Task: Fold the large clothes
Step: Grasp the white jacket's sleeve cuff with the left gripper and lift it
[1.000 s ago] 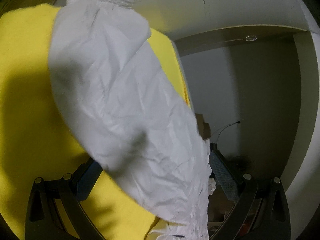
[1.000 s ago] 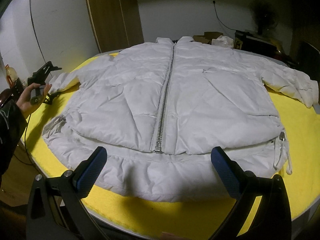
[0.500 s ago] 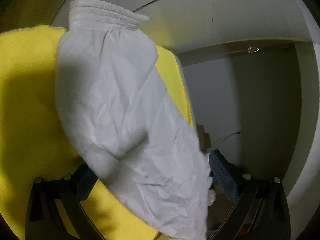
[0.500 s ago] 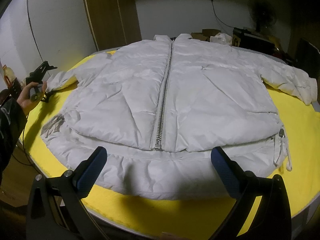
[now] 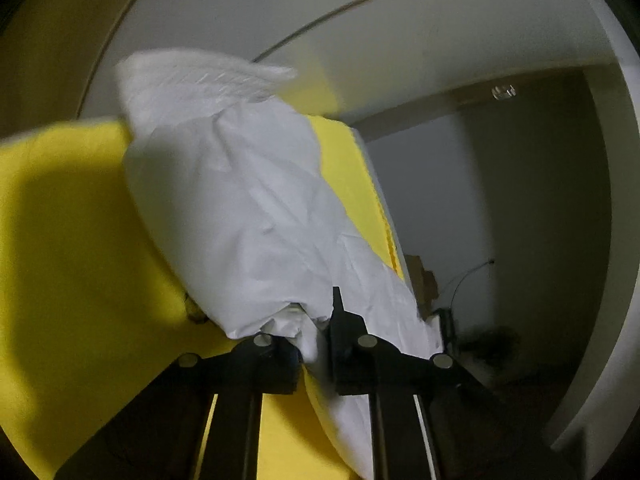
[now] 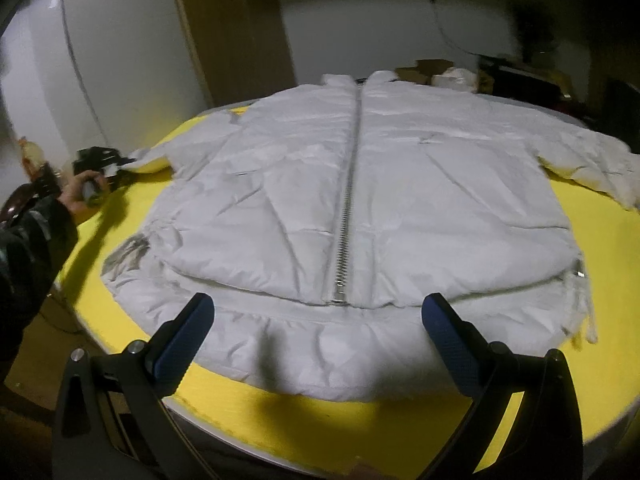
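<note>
Surface: a round table (image 6: 400, 432) under a bright yellow cover, its pale rim showing at the near edge.
Room: dim, with white walls, a brown wooden door panel (image 6: 232, 28) behind the table, and a cable trailing down the far wall.
Clutter: cardboard boxes (image 6: 428, 70) and a pale crumpled bundle beyond the far edge of the table; dark shapes to the right are too dim to tell.
Writing: no lettering or brand can be read on anything.
Jacket: one white padded jacket (image 6: 420, 184) lies flat, front up, across the table, collar at the far side, hem at the near edge; one metal zipper (image 6: 348, 200) runs closed down its middle.
Sleeves: two, spread to either side; the left sleeve (image 5: 240, 208) slants across the yellow cover, its ribbed cuff blurred at the far end.
Left gripper (image 5: 316, 344): its jaws have just been closing and are now clamped on a bunched fold of the left sleeve.
Person: one hand (image 6: 84, 192) in a dark sleeve holds that gripper at the table's left edge.
Right gripper (image 6: 316, 336): spread wide with nothing between its blue pads, hovering above the jacket's hem.
</note>
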The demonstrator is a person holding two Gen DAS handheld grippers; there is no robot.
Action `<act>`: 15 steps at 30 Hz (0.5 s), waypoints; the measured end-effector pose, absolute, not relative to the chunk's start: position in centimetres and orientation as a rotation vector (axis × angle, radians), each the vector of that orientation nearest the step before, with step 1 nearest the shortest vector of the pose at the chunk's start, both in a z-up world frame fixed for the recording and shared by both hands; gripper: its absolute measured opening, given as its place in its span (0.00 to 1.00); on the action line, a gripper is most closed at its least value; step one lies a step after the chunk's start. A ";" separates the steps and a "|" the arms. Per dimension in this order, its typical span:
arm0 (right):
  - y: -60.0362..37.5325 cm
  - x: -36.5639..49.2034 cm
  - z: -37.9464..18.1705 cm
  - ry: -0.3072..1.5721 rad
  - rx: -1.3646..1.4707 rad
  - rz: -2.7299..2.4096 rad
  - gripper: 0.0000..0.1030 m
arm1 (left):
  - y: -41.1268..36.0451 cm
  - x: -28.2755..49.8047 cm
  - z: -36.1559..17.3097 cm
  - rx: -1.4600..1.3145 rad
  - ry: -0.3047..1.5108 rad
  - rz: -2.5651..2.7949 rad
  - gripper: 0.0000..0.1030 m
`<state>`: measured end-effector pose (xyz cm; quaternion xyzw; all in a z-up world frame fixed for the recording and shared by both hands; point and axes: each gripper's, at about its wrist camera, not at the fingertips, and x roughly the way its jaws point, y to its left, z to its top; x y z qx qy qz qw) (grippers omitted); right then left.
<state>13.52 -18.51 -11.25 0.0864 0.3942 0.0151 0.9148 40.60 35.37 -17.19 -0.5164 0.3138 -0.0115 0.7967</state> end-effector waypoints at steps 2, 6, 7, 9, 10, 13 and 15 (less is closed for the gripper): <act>-18.5 14.2 -11.5 0.837 0.164 0.027 1.00 | 34.9 40.6 -15.4 -1.010 0.647 -0.037 0.07; -17.8 16.7 -9.7 0.818 0.043 0.027 1.00 | 33.0 40.4 -10.6 -0.795 0.570 -0.067 0.07; -17.6 17.4 -9.0 0.803 0.026 0.041 1.00 | 32.4 40.3 -9.2 -0.739 0.550 -0.078 0.07; -16.7 20.4 -7.2 0.780 -0.037 0.045 1.00 | 31.2 40.3 -7.0 -0.649 0.518 -0.095 0.07; -16.0 22.9 -6.3 0.775 -0.073 0.034 1.00 | 30.8 40.4 -6.3 -0.618 0.510 -0.099 0.07; -14.1 31.1 -5.3 0.769 -0.111 0.018 1.00 | 29.6 40.5 -4.3 -0.547 0.487 -0.111 0.07; -12.2 37.1 -5.7 0.791 -0.142 0.017 1.00 | 29.0 40.6 -3.4 -0.514 0.482 -0.110 0.07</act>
